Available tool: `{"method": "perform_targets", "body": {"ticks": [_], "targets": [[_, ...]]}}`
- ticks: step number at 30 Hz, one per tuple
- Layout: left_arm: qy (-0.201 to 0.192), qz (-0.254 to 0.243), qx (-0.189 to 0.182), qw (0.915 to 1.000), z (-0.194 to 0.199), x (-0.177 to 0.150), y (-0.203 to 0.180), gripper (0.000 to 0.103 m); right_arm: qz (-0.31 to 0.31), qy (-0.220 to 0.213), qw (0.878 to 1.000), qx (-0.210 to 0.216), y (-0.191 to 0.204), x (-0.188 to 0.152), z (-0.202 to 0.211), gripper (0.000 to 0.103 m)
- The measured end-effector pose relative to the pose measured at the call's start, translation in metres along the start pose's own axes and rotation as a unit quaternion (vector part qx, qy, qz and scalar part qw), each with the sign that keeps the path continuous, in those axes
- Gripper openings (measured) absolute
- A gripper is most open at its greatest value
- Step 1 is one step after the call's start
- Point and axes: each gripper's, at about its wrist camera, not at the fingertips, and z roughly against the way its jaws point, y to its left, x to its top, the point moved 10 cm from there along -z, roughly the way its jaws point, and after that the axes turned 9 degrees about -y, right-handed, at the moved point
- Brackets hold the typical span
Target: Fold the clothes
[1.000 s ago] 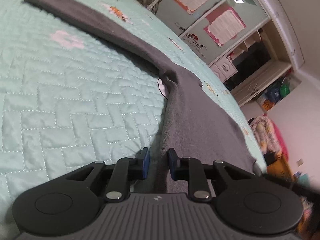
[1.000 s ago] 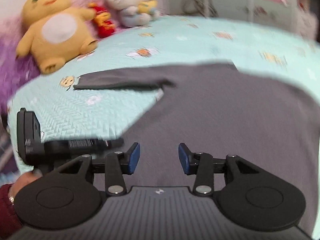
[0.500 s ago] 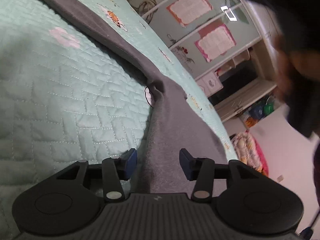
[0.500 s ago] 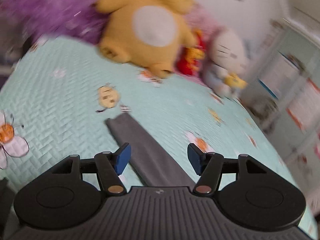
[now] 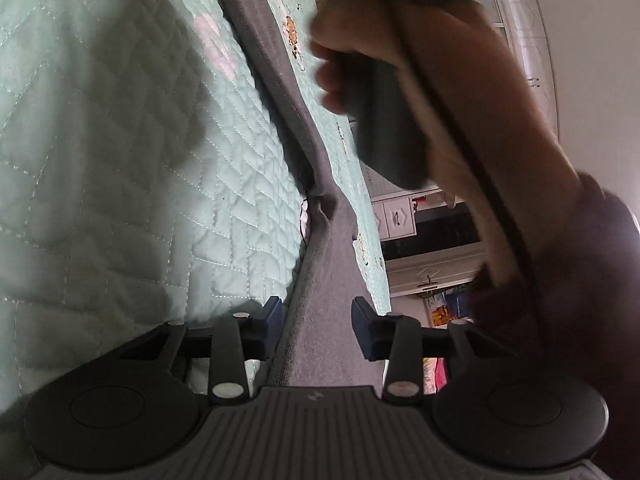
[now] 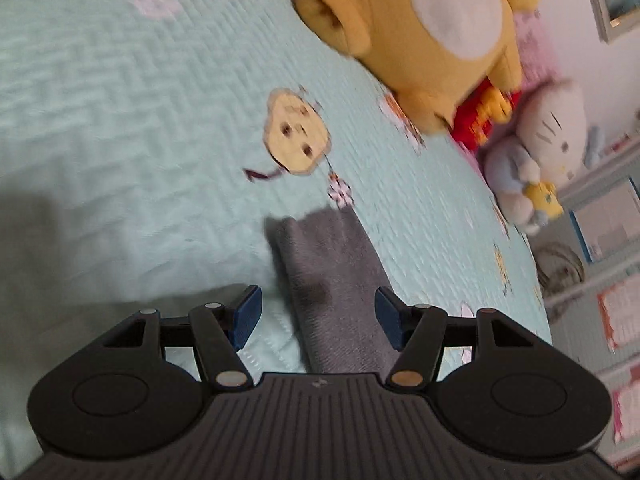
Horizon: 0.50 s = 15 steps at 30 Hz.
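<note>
A dark grey top [image 5: 332,272] lies spread on the mint quilted bed [image 5: 120,160], one long sleeve [image 5: 256,24] stretching away. My left gripper [image 5: 316,320] hovers low over the garment's edge. Its jaws are closing with the fabric's hem between the blue pads [image 5: 273,314], which do not press on it. In the right wrist view, my right gripper [image 6: 318,316] stands open over the end of the grey sleeve [image 6: 332,264], whose cuff lies just ahead between the fingers. A person's hand [image 5: 400,60] holding the other gripper's handle crosses the left wrist view at upper right.
A yellow plush toy [image 6: 424,36], a red one [image 6: 484,116] and a white cat plush [image 6: 548,140] sit along the bed's far side. A cartoon face [image 6: 298,136] is printed on the quilt. White drawers [image 5: 396,216] and wall posters lie beyond the bed.
The right gripper swung from the shirt's body over to the sleeve end and rolled. The left gripper's jaws widened and it rolled, sinking slightly. The person's hand came into the left wrist view.
</note>
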Motion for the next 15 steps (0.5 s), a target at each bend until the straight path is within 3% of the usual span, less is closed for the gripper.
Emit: {"method": "perform_targets", "body": {"ticks": [5,6,10,11,12,15], "targets": [[-0.004,0.013,0.010,0.9999,0.001,-0.001,0.003,0.033,-0.003,-0.001,0.999,-0.039,0.000,-0.001,-0.016,0.058],[-0.004,0.015,0.011,0.9998,0.001,-0.001,0.004,0.032,-0.006,0.002,0.999,-0.047,-0.001,-0.002,-0.019,0.050],[-0.004,0.002,0.018,0.9998,0.002,-0.004,0.004,0.029,-0.001,0.002,0.999,-0.054,0.001,-0.004,-0.025,0.033],[-0.005,0.000,0.019,0.9998,0.002,-0.002,0.006,0.029,0.003,0.005,0.998,-0.055,0.002,-0.005,-0.025,0.017],[-0.005,-0.003,0.020,0.9998,0.002,-0.002,0.006,0.029,0.005,0.006,0.998,-0.055,0.002,-0.006,-0.025,0.007],[-0.004,-0.017,0.023,0.9996,0.003,-0.004,0.004,0.029,-0.045,-0.012,0.997,-0.065,-0.017,-0.005,-0.012,0.004]]}}
